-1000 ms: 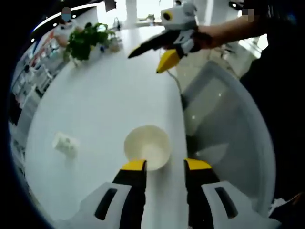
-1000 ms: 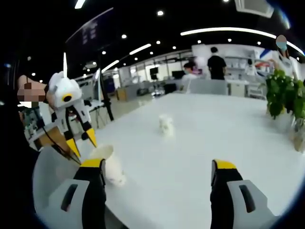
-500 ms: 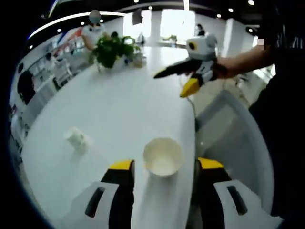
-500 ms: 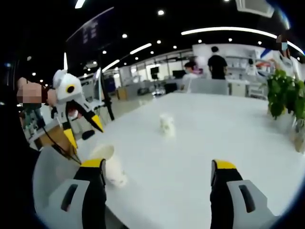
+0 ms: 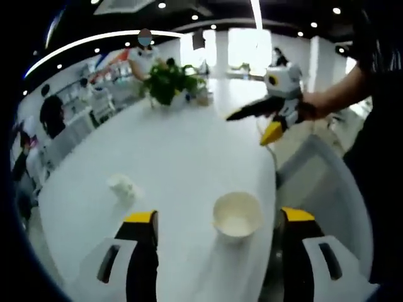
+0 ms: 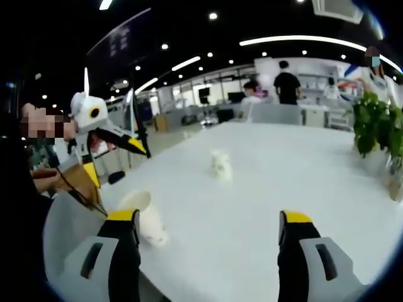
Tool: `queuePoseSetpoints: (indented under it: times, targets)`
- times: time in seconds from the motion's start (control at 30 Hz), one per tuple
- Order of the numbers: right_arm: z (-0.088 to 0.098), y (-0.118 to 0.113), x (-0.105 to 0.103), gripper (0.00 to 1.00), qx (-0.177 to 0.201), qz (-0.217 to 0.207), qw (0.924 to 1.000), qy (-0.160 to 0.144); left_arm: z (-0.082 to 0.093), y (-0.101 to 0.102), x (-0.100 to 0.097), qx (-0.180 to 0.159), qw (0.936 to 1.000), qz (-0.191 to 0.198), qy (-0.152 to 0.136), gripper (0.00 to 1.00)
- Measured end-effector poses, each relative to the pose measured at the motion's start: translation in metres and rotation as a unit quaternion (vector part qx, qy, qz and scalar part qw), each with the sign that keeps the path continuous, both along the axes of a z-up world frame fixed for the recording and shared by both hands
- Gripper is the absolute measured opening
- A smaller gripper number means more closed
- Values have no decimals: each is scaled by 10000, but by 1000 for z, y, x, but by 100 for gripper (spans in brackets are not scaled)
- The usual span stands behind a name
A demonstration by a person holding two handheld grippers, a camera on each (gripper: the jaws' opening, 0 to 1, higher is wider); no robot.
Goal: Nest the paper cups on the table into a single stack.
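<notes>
Your left tongs [image 5: 217,220] have lifted back since a second ago and spread wider, released, so the near cup [image 5: 237,214] now sits between the tips instead of touching one. That cup stands upright, mouth up, by the worktop [image 5: 182,157] edge; the far cup [image 5: 121,187] stands further in. Your right tongs [image 6: 208,225] hover released, holding nothing.

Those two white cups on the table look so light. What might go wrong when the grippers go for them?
The nearer paper cup stands close to the table edge, so a nudge from the open left gripper might push it off. The far cup looks tipped or crumpled, which may make nesting awkward. The right gripper is open with nothing between its jaws; squeezing thin paper too hard could dent a cup.
</notes>
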State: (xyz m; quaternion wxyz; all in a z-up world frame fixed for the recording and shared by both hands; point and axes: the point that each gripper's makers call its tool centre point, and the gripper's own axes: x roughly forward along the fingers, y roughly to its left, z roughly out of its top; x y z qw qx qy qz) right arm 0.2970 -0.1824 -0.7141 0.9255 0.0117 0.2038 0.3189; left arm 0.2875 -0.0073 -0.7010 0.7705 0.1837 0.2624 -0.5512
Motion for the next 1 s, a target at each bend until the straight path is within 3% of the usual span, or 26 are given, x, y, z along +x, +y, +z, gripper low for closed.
queuePoseSetpoints:
  times: [0.13,0.47,0.57,0.9,1.0]
  targets:
    - [4,-1,1,90,17,-26,10000,-29,1,4,5,-92,9998,189,-60,90]
    - [4,-1,0,90,-3,-17,10000,-51,6,10,15,-366,9978,549,-110,100]
    - [3,-2,0,90,13,-32,10000,-30,12,10,19,-576,9960,667,-152,100]
    - [4,-2,-1,90,-5,-18,10000,-34,19,16,32,-709,9928,934,-254,100]
    - [4,-2,-2,90,-12,-5,10000,-30,24,16,39,-894,9896,1117,-151,100]
